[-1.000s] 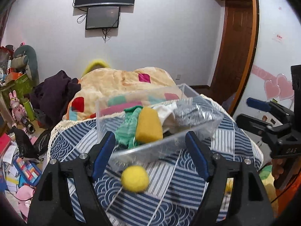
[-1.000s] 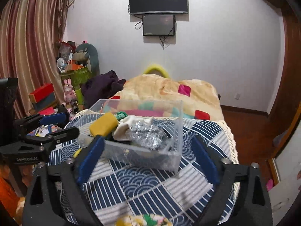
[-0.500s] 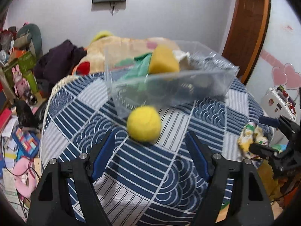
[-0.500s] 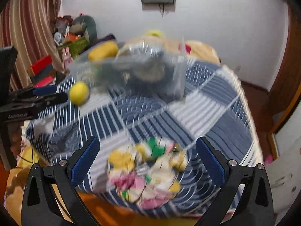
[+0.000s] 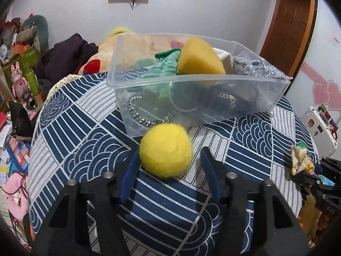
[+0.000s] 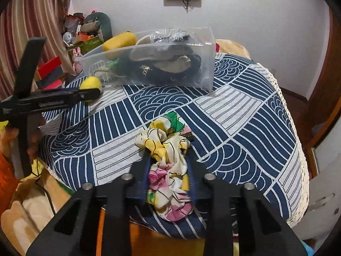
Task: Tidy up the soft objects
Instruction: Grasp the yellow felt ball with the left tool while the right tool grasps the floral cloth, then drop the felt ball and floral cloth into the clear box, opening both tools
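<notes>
Left fingers (image 5: pixel 168 160) flank the yellow ball (image 5: pixel 166 150) (contact unclear) — right fingers (image 6: pixel 168 166) pinch the floral cloth (image 6: pixel 167 162).

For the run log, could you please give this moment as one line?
left tongs: around yellow ball | right tongs: gripping floral cloth | bin: partly filled

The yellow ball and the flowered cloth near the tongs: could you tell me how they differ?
The yellow ball is one plain colour and fuzzy; the flowered cloth is smooth, printed in yellow, pink, green and white. The ball is round and firm-looking; the cloth is crumpled with loose folds. The ball sits close in front of the clear box; the cloth lies far from it, near the table edge. Each sits between a pair of tongs, outside the box.
</notes>
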Demonstrator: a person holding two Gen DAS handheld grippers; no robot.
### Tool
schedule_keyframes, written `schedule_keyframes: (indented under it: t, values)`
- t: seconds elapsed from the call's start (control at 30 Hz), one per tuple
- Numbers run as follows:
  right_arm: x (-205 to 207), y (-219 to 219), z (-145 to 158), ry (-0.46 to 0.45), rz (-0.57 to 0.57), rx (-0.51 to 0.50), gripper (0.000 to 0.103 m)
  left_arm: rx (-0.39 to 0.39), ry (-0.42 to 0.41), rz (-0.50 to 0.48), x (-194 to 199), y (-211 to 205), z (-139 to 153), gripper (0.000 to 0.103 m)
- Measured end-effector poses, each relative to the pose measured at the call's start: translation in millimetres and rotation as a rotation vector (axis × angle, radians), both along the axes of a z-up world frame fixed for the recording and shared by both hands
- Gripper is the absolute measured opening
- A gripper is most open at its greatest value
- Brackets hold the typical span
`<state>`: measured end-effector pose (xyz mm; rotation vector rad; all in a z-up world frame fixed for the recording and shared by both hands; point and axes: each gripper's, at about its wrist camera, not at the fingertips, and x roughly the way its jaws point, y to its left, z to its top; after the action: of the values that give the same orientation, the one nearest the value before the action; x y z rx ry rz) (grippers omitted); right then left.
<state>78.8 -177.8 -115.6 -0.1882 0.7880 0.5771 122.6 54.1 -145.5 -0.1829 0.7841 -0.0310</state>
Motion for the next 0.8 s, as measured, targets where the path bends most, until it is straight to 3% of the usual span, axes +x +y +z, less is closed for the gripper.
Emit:
schedule_keyframes:
  t: [0.03, 0.3, 0.53, 0.8]
  values:
    - [0, 0, 2, -0.005, -0.002, 0.005, 0.021, -0.007, 0.003, -0.002, 0, 0, -1, 0.046]
    - [8, 2, 30, -0.071, -0.016, 0.066, 0.021, 0.008, -0.046, -0.028, -18, -9, 11, 0.045]
    - [25, 12, 63, -0.155, -0.024, 0.134, 0.021, 0.012, -0.154, -0.028, -33, -6, 53, 0.045]
    - [52, 35, 99, -0.221, -0.002, 0.207, 0.021, 0.026, -0.225, 0.003, -12, 13, 89, 0.045]
